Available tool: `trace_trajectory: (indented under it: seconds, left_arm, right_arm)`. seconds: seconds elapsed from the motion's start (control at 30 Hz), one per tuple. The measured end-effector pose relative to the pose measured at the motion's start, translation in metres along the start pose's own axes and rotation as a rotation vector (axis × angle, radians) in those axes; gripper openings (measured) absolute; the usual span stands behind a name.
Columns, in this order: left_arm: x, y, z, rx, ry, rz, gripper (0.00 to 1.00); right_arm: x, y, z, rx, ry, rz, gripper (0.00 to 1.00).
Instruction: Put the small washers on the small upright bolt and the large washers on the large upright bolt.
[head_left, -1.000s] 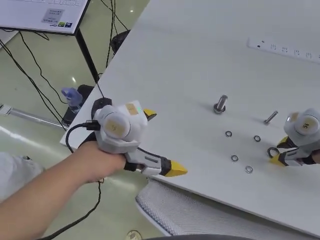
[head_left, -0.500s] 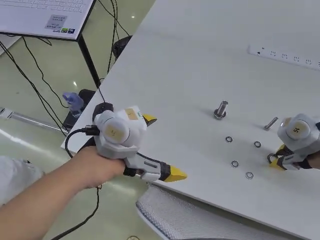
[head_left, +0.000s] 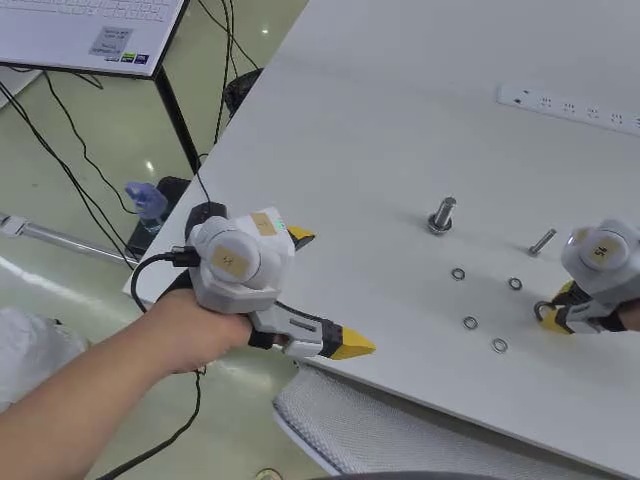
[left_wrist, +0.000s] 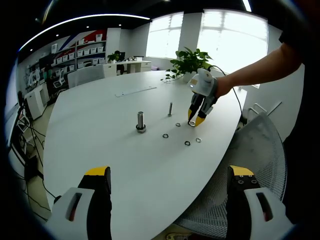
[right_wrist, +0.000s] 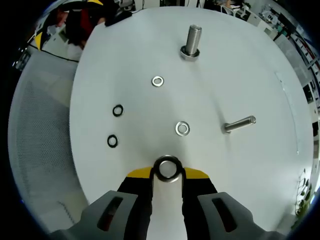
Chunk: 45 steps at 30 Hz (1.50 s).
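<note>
R gripper (right_wrist: 167, 176) clenched on large washer (right_wrist: 158, 169), bottom centre of right gripper view, not yet on large bolt (right_wrist: 192, 42) at top. L gripper (head_left: 328, 292) spread wide, empty. Four washers (head_left: 469, 323) loose mid-frame, small bolt (head_left: 541, 240) bare; task looks barely begun.

The table (head_left: 400, 130) is white, smooth and a little shiny. The large bolt (head_left: 441, 214) is bright metal with a ridged stem. The small bolt (head_left: 542, 240) is duller grey metal. The large washer (right_wrist: 167, 168) in the right claw (head_left: 552, 316) is shiny metal. Two small washers (right_wrist: 182, 128) look silvery and two look dark. The right claw and left claw (left_wrist: 169, 174) are smooth pale plastic with yellow tips. The chair (head_left: 350, 425) at the table's near edge is rough grey mesh. The floor (head_left: 90, 150) is glossy.
</note>
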<state>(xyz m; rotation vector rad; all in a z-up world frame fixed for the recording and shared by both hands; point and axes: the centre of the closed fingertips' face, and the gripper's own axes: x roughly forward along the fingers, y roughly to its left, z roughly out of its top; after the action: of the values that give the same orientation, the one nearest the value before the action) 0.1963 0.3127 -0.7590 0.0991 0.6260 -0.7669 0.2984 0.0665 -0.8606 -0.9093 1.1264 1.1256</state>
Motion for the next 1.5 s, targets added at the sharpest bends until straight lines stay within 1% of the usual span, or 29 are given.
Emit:
trace_trajectory:
  seconds: [0.03, 0.17, 0.23, 0.3, 0.4, 0.53, 0.7, 0.77, 0.87, 0.93, 1.1, 1.3, 1.33, 1.37, 1.5]
  left_arm:
    - [0.000, 0.000, 0.000, -0.001, -0.001, 0.001, 0.97]
    - [0.000, 0.000, 0.001, -0.001, -0.003, 0.001, 0.97]
    - [-0.001, 0.000, 0.000, 0.001, -0.003, 0.002, 0.97]
    - [-0.002, 0.000, 0.000, -0.003, -0.005, 0.001, 0.97]
    - [-0.003, 0.000, 0.000, -0.002, -0.006, 0.003, 0.97]
    - [-0.004, -0.001, -0.003, -0.002, 0.003, 0.001, 0.97]
    - [-0.003, -0.001, -0.005, 0.001, 0.006, -0.002, 0.98]
    - [-0.003, -0.003, -0.006, -0.002, 0.008, -0.006, 0.98]
    - [-0.002, -0.004, -0.007, -0.001, 0.011, -0.010, 0.99]
    - [-0.002, -0.005, -0.008, -0.002, 0.012, -0.010, 0.99]
    - [-0.001, -0.005, -0.008, 0.004, 0.011, -0.012, 0.99]
    - [-0.002, -0.004, -0.010, 0.002, 0.018, -0.011, 0.99]
    - [-0.002, -0.004, -0.010, 0.001, 0.018, -0.011, 0.99]
    - [-0.002, -0.004, -0.010, 0.000, 0.016, -0.011, 0.99]
    - [-0.001, -0.003, -0.010, -0.001, 0.015, -0.009, 0.99]
  right_arm:
    - [-0.002, 0.001, 0.000, 0.000, 0.005, 0.006, 0.21]
    - [-0.008, 0.000, 0.004, -0.002, 0.002, 0.005, 0.21]
    - [-0.011, -0.002, 0.005, -0.016, 0.006, -0.004, 0.21]
    - [-0.012, -0.002, 0.007, -0.014, 0.010, 0.001, 0.21]
    - [-0.016, -0.003, 0.011, -0.014, 0.007, 0.002, 0.21]
    - [-0.025, -0.004, 0.019, -0.017, 0.005, 0.008, 0.21]
    - [-0.036, -0.008, 0.032, -0.038, -0.003, 0.007, 0.21]
    - [-0.041, -0.011, 0.039, -0.022, -0.008, 0.014, 0.21]
    - [-0.047, -0.016, 0.048, -0.026, -0.025, 0.007, 0.22]
    - [-0.048, -0.019, 0.053, -0.040, -0.026, 0.000, 0.22]
    - [-0.050, -0.023, 0.065, -0.078, -0.015, 0.000, 0.22]
    - [-0.056, -0.029, 0.084, -0.106, -0.025, -0.003, 0.22]
    - [-0.056, -0.030, 0.086, -0.109, -0.026, -0.003, 0.22]
    - [-0.056, -0.034, 0.087, -0.114, -0.028, -0.005, 0.22]
    - [-0.056, -0.040, 0.093, -0.125, -0.028, -0.008, 0.22]
